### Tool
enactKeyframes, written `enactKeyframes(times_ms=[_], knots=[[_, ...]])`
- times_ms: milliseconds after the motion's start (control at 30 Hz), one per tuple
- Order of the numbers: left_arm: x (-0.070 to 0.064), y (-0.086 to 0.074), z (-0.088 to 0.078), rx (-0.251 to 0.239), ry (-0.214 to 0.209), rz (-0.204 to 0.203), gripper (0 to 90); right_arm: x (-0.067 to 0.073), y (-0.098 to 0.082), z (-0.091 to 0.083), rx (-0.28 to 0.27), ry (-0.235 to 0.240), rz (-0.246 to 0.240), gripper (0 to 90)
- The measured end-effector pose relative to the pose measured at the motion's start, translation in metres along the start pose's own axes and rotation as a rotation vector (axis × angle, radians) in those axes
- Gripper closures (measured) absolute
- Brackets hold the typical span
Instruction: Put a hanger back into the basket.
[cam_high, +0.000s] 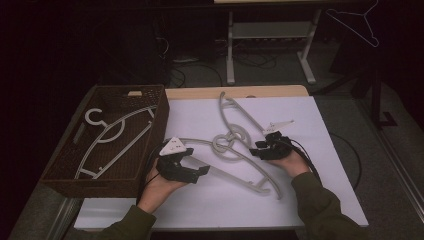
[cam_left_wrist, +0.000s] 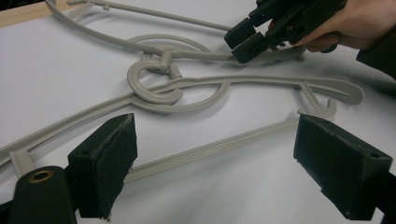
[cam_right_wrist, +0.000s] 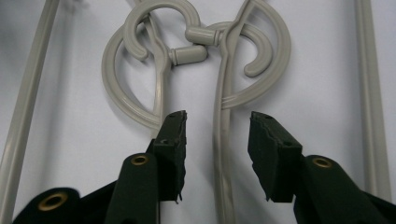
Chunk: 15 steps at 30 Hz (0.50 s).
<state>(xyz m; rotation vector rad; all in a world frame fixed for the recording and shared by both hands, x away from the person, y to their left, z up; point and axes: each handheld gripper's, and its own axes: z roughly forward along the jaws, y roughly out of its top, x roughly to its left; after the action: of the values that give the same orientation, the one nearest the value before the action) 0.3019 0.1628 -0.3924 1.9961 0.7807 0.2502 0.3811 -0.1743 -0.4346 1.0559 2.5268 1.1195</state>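
The basket (cam_high: 150, 131) held two hangers (cam_high: 107, 135); beside it, both grippers – left (cam_high: 196, 169), right (cam_high: 259, 148) – stood apart over the tangled hangers (cam_high: 235, 145).

2 grey plastic hangers (cam_high: 240, 150) flat on white tabletop (hooks interlocked)

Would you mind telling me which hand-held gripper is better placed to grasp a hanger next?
The right hand-held gripper: a hanger's arm already lies between its jaws. The left hand-held gripper is wide open above the other hanger's bar.
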Motion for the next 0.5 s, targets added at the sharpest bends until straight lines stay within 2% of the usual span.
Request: enactKeyframes(times_ms=[100, 167, 200, 267, 300, 333, 367, 500], knots=[[0.0007, -0.001, 0.0013, 0.005, 0.0, 0.003, 13.1, -0.0005, 0.0009, 0.001, 0.01, 0.001, 0.007, 58.3], [0.0002, -0.0012, 0.0017, 0.007, -0.001, 0.001, 13.1, 0.0006, 0.001, 0.0026, 0.037, -0.003, 0.021, 59.5], [0.0, -0.0014, 0.002, 0.009, -0.002, 0.005, 13.1, -0.0005, 0.0005, 0.004, 0.041, -0.009, 0.002, 59.9], [0.0002, -0.0016, 0.0022, 0.012, -0.003, 0.006, 13.1, 0.0, 0.0, 0.005, 0.05, -0.009, 0.009, 60.9], [0.0003, -0.0017, 0.0027, 0.015, -0.003, 0.005, 13.1, -0.0005, -0.0005, 0.0057, 0.064, -0.013, -0.004, 62.3], [0.0005, -0.0019, 0.0028, 0.014, -0.003, 0.004, 13.1, 0.0016, -0.0011, 0.0077, 0.084, -0.012, 0.014, 64.9], [0.0008, -0.002, 0.0031, 0.016, -0.001, 0.003, 13.1, 0.0018, -0.0012, 0.0084, 0.095, -0.016, 0.011, 66.4], [0.0018, -0.0024, 0.0029, 0.017, 0.0, 0.003, 13.1, 0.0027, -0.002, 0.0101, 0.102, -0.02, -0.005, 71.6]])
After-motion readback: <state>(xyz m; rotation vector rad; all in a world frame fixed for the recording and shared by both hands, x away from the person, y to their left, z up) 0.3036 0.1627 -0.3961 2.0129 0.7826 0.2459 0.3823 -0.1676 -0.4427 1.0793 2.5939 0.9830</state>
